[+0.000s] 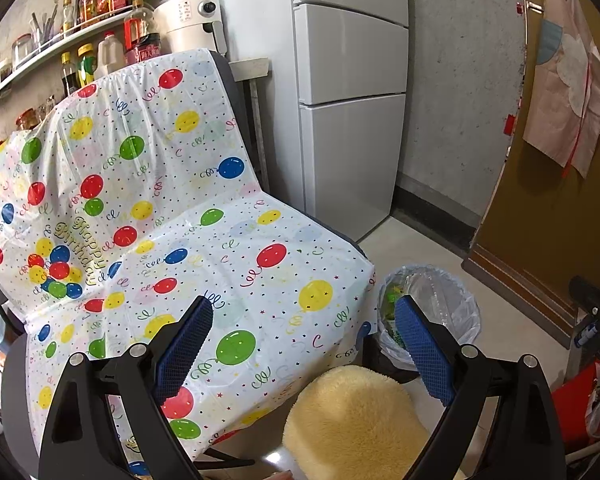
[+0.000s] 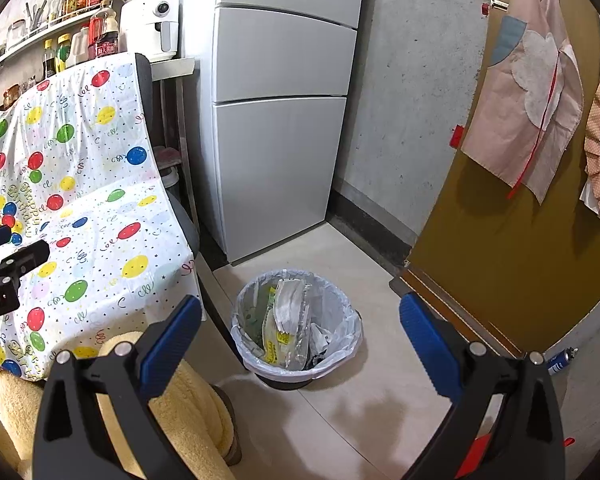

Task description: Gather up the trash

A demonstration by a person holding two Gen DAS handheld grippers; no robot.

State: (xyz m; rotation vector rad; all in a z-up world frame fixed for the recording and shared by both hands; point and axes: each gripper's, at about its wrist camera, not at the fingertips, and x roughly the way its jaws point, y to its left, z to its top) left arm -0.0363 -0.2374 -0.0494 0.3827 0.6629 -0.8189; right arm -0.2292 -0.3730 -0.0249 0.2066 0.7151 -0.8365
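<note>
A round bin with a clear liner point(image 2: 296, 322) stands on the tiled floor in front of the fridge. It holds wrappers and crumpled plastic point(image 2: 288, 320). In the left wrist view the bin point(image 1: 432, 308) shows past the corner of a chair. My right gripper point(image 2: 300, 332) is open and empty, held above and in front of the bin. My left gripper point(image 1: 304, 336) is open and empty, over the front edge of the chair seat. The left gripper also shows at the left edge of the right wrist view point(image 2: 8, 256).
A chair draped in a balloon-print sheet point(image 1: 160, 220) fills the left. A yellow fluffy stool point(image 1: 356, 420) stands below the grippers. A white fridge point(image 2: 276, 112) is behind the bin. A brown door point(image 2: 520, 260) with hanging aprons is at right. A blue spray can point(image 2: 561, 361) lies on the floor.
</note>
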